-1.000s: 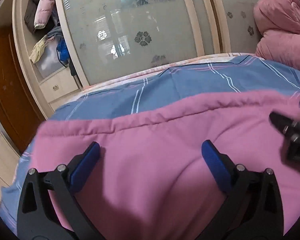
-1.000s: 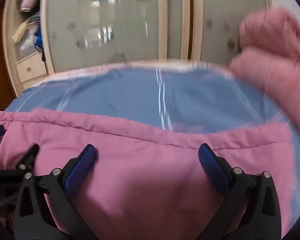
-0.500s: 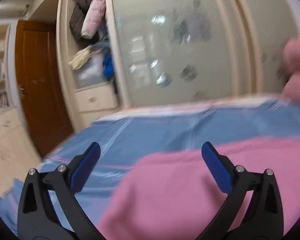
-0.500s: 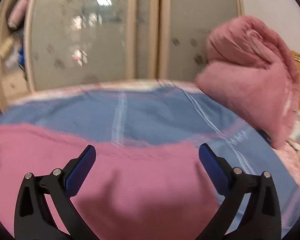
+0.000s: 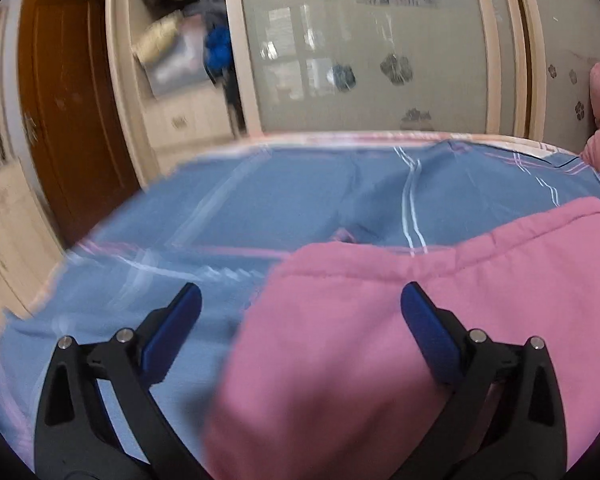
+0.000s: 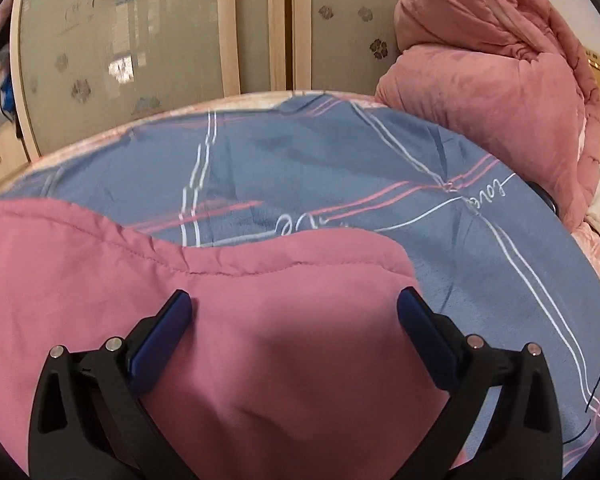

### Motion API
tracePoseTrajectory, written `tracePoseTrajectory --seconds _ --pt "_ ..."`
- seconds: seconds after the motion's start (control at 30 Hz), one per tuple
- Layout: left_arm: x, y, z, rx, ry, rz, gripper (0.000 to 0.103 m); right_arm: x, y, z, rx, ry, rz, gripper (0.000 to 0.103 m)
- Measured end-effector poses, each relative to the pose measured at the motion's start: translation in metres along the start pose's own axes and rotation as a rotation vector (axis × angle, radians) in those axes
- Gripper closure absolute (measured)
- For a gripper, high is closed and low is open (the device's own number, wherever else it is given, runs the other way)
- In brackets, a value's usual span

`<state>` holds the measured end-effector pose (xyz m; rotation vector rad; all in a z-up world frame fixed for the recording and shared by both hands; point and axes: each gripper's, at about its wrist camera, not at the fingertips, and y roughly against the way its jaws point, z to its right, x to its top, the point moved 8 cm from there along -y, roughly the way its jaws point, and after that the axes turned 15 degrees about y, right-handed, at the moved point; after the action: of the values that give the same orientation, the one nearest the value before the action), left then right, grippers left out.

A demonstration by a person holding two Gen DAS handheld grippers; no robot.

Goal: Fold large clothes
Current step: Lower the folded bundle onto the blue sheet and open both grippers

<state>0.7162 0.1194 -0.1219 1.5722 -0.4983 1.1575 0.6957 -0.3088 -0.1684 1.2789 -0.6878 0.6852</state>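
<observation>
The padded pink quilted garment (image 6: 260,340) lies spread on the blue plaid-covered bed (image 6: 340,168). Left gripper (image 5: 300,312) and right gripper (image 6: 294,312) hover above it, fingers spread wide, holding nothing. It looks soft, bulky and floppy; its stitched hem should grip best.

The pink garment (image 6: 260,340) is soft matt cloth, kind of sweatshirt-like, with a stitched seam running near its edge. Under it the blue bedspread (image 6: 320,168) looks like fuzzy fleece, matt too, with printed white and pink stripes and some script lettering. The rolled-up pink duvet (image 6: 500,80) is plush and slightly velvety, puffy quilting. Both tongs, left (image 5: 300,312) and right (image 6: 294,308), are matt black plastic with blue rubbery-looking pads (image 6: 160,340) and little shiny metal rivets. Wardrobe doors (image 5: 360,40) are frosted glass, a bit glossy with reflections, in pale smooth wood frames. The door (image 5: 68,100) is dark varnished wood.
</observation>
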Motion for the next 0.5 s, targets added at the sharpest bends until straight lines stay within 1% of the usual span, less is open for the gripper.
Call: tracePoseTrajectory --seconds 0.03,0.07,0.1,0.13,0.17,0.2,0.23,0.27,0.3,0.33,0.37,0.43,0.5 --pt "0.013 0.025 -0.006 0.018 -0.009 0.044 0.002 0.009 0.017 0.009 -0.021 -0.02 0.05 0.001" --pt "0.021 0.048 -0.011 -0.001 -0.009 0.064 0.002 0.02 0.051 0.022 -0.065 -0.054 0.143 0.001" --pt "0.032 0.08 -0.017 -0.043 -0.006 0.086 0.002 0.027 0.087 0.031 -0.067 -0.084 0.226 0.001" --pt "0.036 0.103 -0.022 -0.067 0.001 0.099 0.002 0.029 0.11 0.034 -0.046 -0.098 0.263 0.001" --pt "0.04 0.141 -0.033 -0.104 0.016 0.115 0.002 0.025 0.145 0.034 0.006 -0.109 0.296 0.001" --pt "0.038 0.172 -0.042 -0.129 0.023 0.126 0.002 0.016 0.172 0.03 0.049 -0.104 0.307 0.001" --pt "0.032 0.204 -0.051 -0.145 0.017 0.13 0.002 0.002 0.202 0.022 0.079 -0.084 0.309 0.001" --pt "0.024 0.229 -0.059 -0.148 0.01 0.137 0.002 -0.014 0.229 0.014 0.088 -0.054 0.315 0.001" --pt "0.014 0.253 -0.067 -0.147 0.006 0.139 0.002 -0.026 0.249 0.006 0.09 -0.025 0.32 0.001" --pt "0.002 0.276 -0.075 -0.154 0.002 0.129 0.002 -0.05 0.28 -0.008 0.081 0.027 0.324 0.001" --pt "-0.016 0.303 -0.083 -0.171 0.0 0.11 0.002 -0.07 0.303 -0.02 0.072 0.065 0.327 0.001" --pt "-0.056 0.346 -0.102 -0.174 0.024 0.067 0.002 -0.109 0.344 -0.045 0.084 0.123 0.337 0.001" --pt "-0.088 0.371 -0.116 -0.186 0.055 0.02 0.002 -0.142 0.374 -0.063 0.095 0.164 0.353 0.001"
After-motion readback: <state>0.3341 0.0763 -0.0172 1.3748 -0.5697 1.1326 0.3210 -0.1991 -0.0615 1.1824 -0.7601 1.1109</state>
